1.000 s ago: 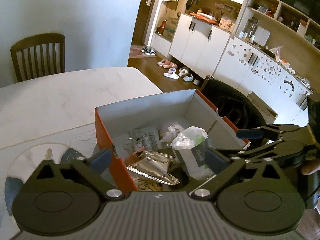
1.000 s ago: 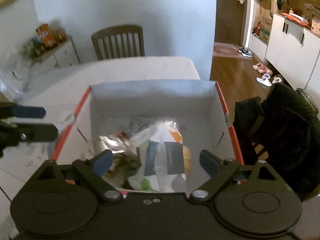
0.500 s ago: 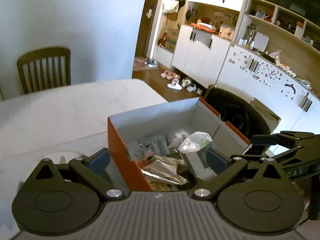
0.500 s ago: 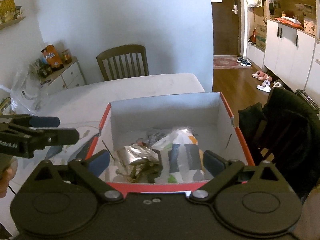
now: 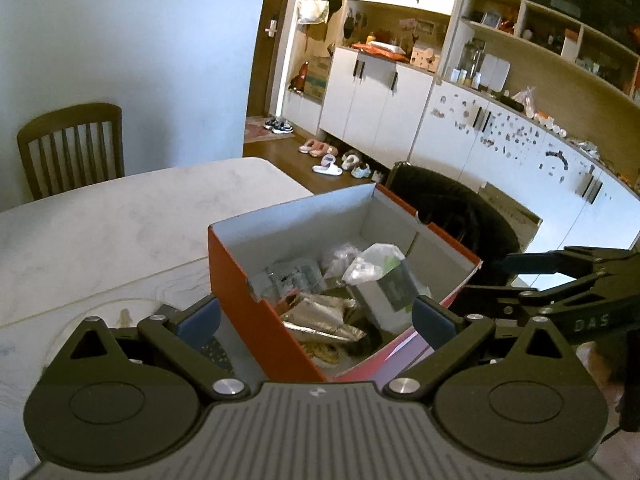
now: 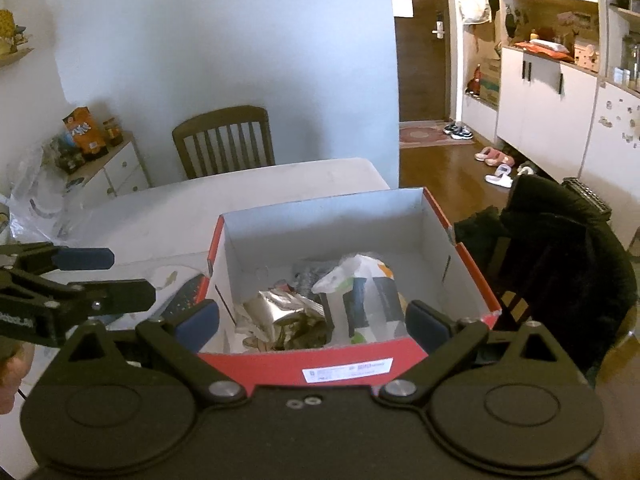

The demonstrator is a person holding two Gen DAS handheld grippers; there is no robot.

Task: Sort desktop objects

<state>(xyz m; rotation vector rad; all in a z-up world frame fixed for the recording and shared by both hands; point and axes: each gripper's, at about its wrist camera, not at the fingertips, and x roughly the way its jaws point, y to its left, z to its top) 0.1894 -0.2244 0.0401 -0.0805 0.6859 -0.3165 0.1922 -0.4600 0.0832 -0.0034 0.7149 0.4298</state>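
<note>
Both grippers, L & R, pulled back from box, fingers apart, empty; bags in, sorting prob done

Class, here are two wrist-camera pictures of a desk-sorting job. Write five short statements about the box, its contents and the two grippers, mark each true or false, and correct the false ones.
1. The red box has its lid on. False: it is open at the top.
2. A crumpled silver foil packet lies inside the box. True.
3. The right gripper is shut on the white plastic bag. False: its jaws are wide open and hold nothing.
4. The left gripper is open and empty. True.
5. The box stands on the floor. False: it stands on the white table.
</note>
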